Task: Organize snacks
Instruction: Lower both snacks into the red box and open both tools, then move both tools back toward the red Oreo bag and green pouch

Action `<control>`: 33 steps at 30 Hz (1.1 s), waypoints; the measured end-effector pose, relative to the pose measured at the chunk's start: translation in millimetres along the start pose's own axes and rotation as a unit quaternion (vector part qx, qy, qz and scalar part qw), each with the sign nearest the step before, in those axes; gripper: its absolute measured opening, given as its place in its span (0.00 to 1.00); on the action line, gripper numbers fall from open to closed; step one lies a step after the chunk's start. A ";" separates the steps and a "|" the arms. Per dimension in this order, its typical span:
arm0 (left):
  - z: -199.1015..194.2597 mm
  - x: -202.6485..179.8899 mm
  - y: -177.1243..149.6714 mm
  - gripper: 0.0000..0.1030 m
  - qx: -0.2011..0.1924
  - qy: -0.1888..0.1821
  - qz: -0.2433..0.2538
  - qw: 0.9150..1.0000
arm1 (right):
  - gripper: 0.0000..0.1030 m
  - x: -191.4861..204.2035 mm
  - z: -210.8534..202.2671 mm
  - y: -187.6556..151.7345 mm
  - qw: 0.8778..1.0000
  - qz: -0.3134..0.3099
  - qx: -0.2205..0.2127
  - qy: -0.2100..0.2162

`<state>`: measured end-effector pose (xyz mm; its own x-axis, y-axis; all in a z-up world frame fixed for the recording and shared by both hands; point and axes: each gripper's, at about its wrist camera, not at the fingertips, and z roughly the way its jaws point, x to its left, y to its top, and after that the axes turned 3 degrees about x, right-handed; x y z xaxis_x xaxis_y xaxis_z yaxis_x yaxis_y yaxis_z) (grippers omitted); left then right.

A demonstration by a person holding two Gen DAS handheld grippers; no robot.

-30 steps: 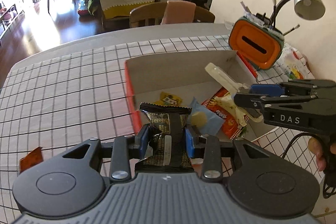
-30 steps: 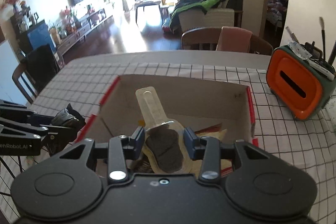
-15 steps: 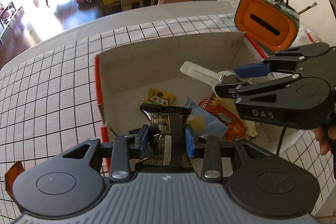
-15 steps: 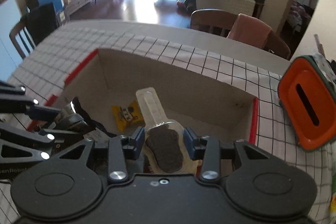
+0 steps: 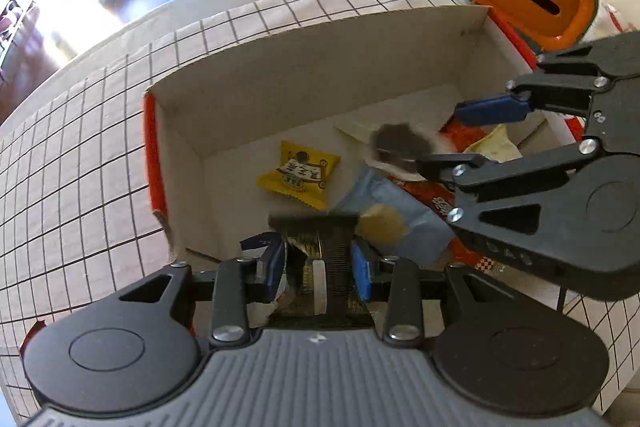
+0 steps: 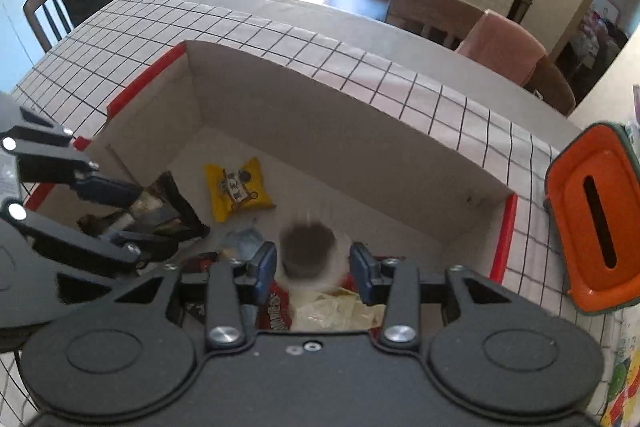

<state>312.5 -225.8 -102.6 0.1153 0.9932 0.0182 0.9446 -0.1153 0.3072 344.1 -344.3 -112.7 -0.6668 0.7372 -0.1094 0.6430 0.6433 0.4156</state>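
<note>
The left gripper point(image 5: 318, 267) pinches a dark snack packet point(image 5: 320, 247) between nearly closed fingers, just above the near edge of the cardboard box point(image 6: 328, 123). The right gripper point(image 6: 313, 265) stands spread over the box; a blurred clear-wrapped dark cookie point(image 6: 307, 251) sits between its fingers, contact unclear. Farther inside lies a yellow packet point(image 6: 237, 189).

1. Clear-wrapped cookie pack point(image 6: 307, 254): motion-blurred, outline smeared, lower centre of frame.
2. Red snack bag point(image 6: 275, 311): print partly hidden behind gripper body.
3. Orange holder point(image 6: 596, 227): cut off by right frame edge.
</note>
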 end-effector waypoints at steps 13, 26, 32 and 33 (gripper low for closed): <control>-17.1 9.8 -10.7 0.42 -0.036 -0.021 -0.019 0.999 | 0.42 -11.6 -26.0 -5.3 0.998 0.036 -0.042 0.031; -56.2 36.4 -42.0 0.42 -0.096 -0.047 -0.055 0.993 | 0.46 1.3 -74.0 -18.6 0.989 0.089 -0.092 0.074; -77.1 52.7 -60.5 0.43 -0.124 -0.048 -0.057 0.989 | 0.58 18.3 -97.1 -25.8 0.984 0.101 -0.128 0.070; -80.6 54.9 -63.3 0.47 -0.129 -0.048 -0.057 0.989 | 0.64 21.9 -101.0 -27.1 0.983 0.104 -0.135 0.069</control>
<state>234.2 -162.5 -44.3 0.0529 0.9916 -0.1181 0.8446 0.0186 0.5351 274.0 -366.5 -35.2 -0.5883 0.7998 0.1191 0.6596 0.3895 0.6428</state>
